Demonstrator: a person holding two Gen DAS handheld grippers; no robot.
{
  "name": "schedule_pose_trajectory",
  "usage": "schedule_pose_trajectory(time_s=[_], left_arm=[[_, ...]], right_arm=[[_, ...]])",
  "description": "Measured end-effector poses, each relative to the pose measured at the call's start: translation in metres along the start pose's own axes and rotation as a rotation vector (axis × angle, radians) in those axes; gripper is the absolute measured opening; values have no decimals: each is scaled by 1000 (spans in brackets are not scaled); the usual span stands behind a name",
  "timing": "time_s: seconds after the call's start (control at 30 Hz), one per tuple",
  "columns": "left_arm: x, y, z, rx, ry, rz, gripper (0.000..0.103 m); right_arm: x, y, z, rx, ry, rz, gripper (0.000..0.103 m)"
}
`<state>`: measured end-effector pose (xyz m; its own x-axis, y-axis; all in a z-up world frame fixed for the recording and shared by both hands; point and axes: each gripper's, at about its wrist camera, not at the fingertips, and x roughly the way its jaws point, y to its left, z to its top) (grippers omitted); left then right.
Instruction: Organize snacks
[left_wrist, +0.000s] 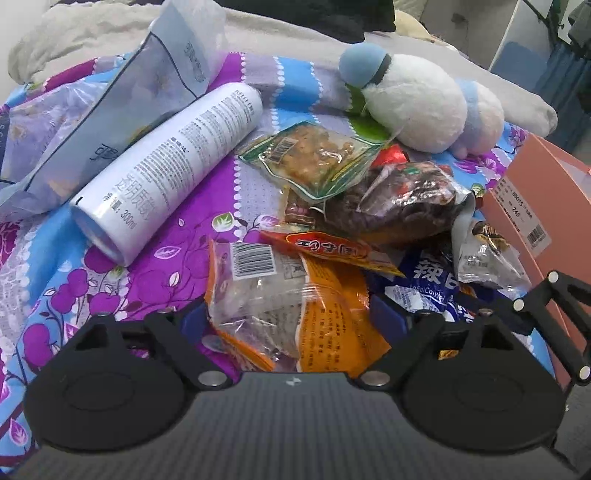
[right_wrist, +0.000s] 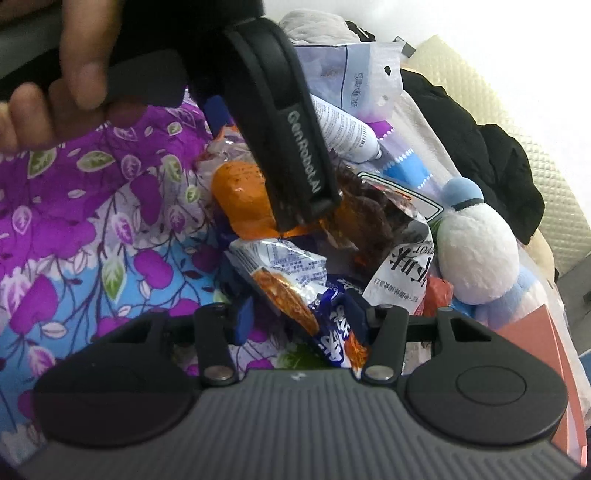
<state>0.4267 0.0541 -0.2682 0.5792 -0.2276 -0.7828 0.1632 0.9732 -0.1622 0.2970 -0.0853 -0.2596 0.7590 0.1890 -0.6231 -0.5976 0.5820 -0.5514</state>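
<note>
I see even, soft indoor light, glare on snack wrappers (left_wrist: 388, 192), blown-out white behind, fisheye-bent edges, and a blurred hand (right_wrist: 62, 74).

A bed with a floral sheet (left_wrist: 192, 206) carries a heap of snack packets (left_wrist: 332, 236), a white can (left_wrist: 166, 166) lying flat, a plush toy (left_wrist: 417, 107) and a pink box (left_wrist: 546, 206).
</note>
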Motion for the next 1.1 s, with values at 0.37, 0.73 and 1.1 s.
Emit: schedule_pose_trajectory(time_s=[0.37,0.73,1.1], left_arm=[[-41,-4,-11,-51,-35,-23,73],[-104,-14,-57,-141,-66,-31,71],[-141,-21,-111,-232,-37,15,71]], right_arm=[[-29,9,-5,-1,10,-28,35],[-86,31,-16,-15,-2,-49,30],[-140,59,-36,5,30,-133,29]])
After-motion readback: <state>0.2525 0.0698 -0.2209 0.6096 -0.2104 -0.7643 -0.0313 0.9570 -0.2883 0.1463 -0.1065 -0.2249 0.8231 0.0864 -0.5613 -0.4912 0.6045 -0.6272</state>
